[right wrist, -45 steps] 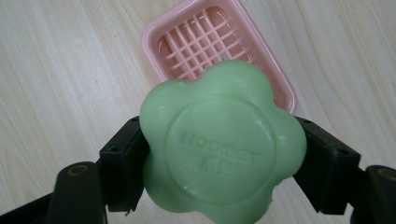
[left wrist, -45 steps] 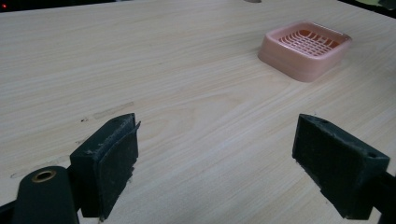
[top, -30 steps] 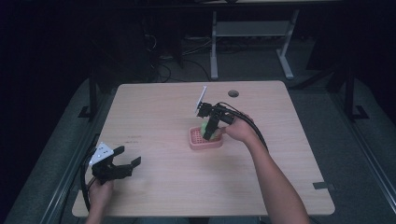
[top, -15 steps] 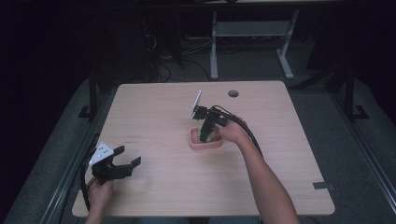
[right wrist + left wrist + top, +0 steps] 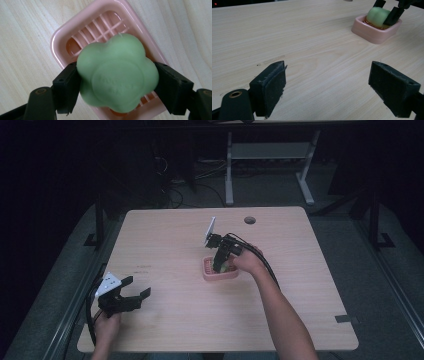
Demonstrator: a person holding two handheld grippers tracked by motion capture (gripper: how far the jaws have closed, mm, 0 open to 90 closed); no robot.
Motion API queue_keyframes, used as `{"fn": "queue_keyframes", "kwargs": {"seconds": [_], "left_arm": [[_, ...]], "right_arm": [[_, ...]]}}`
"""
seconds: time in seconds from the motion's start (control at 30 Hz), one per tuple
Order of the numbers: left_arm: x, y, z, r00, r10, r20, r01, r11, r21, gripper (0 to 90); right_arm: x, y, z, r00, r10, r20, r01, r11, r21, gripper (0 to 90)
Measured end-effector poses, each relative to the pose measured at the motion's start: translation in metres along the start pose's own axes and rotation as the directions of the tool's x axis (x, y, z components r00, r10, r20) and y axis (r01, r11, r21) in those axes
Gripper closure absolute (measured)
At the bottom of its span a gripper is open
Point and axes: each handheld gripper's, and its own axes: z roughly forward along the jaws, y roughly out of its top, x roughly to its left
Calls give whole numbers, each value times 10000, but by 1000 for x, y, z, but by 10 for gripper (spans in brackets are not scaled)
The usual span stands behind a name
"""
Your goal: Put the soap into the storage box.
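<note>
Left gripper is resting at the wooden table near edge, jaws spread wide and holding nothing. Centre: the ridged pink soap dish is sitting mid-table, its grid partly hidden. Right gripper, now tilted steeper than a second ago, is clamping the flower-shaped green soap just above the dish; the embossed lettering is too blurred to read.

One green soap sits over one pink soap dish on one bench. Two tongs are here: left and right.
</note>
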Motion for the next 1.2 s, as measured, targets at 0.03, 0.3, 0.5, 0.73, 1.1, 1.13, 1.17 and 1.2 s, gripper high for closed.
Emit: {"fn": "queue_keyframes", "kwargs": {"seconds": [0.03,0.3,0.5,0.73,1.1,1.13,1.17,1.2], "left_arm": [[0,0,0,10000,4,-4,-4,10000,-3,141],[-1,0,0,10000,36,59,-36,10000,24,141],[-1,0,-1,10000,57,52,-58,10000,65,141],[0,0,0,10000,73,26,-73,9999,101,141],[-1,0,-1,9999,96,31,-96,9998,150,141],[-1,0,-1,9999,115,24,-116,9998,172,141],[-1,0,0,9999,104,20,-105,9998,170,141],[-1,0,0,10000,77,17,-77,9999,153,140]], "right_arm": [[0,0,-1,10000,58,-61,-59,9999,-86,257],[-2,-7,-11,9996,248,-147,-254,9987,-441,256],[-2,-12,-11,9993,338,-179,-346,9983,-473,247],[-4,-16,-15,9992,358,-187,-370,9970,-673,241],[-6,-28,-27,9984,501,-265,-525,9935,-1013,241],[-7,-29,-28,9985,488,-252,-512,9930,-1064,241],[-8,-31,-29,9987,468,-213,-488,9931,-1064,241],[-8,-32,-30,9981,560,-255,-585,9923,-1092,241]]}}
